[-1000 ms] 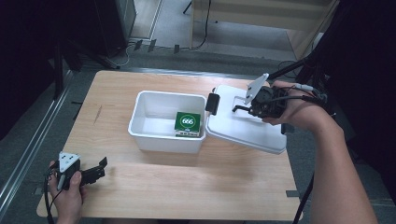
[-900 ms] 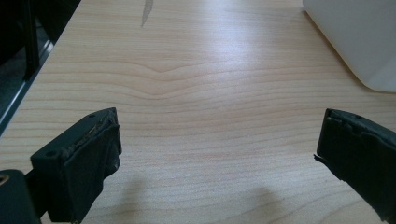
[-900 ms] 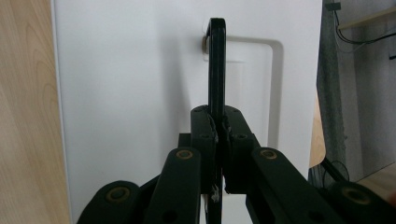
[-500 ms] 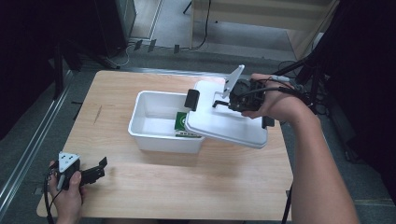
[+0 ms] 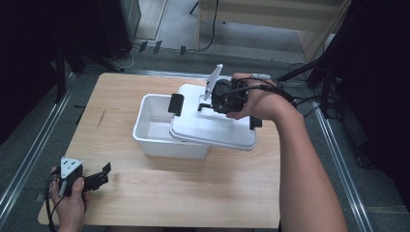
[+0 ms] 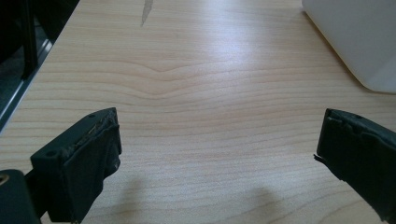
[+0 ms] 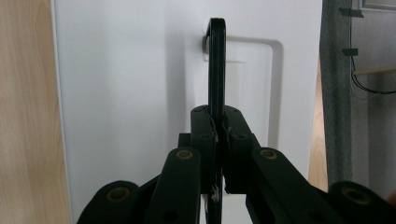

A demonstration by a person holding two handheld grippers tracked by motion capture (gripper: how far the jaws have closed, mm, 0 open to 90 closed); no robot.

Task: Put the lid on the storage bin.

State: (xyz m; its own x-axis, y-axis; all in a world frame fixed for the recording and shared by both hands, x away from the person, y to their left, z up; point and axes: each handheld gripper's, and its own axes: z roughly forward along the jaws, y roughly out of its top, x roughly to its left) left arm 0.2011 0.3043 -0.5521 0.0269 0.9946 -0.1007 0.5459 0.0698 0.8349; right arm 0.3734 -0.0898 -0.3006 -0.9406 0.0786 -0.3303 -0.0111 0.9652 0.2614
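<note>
Wooden worktop (image 5: pixel 145 193) lies bare along its near edge, where the left tongs (image 5: pixel 102 175) gape wide. Right tongs (image 7: pixel 216 135) pinch the lid's black handle (image 7: pixel 216 65) (lid (image 5: pixel 212 128) half-covering white bin (image 5: pixel 154 130)).

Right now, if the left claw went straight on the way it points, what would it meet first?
Mostly bare table lies ahead of the open left claw. The white bin sits ahead to its right; in the high view the claw points roughly toward the bin's near wall, so it would probably meet that first, though depth is unclear.
</note>
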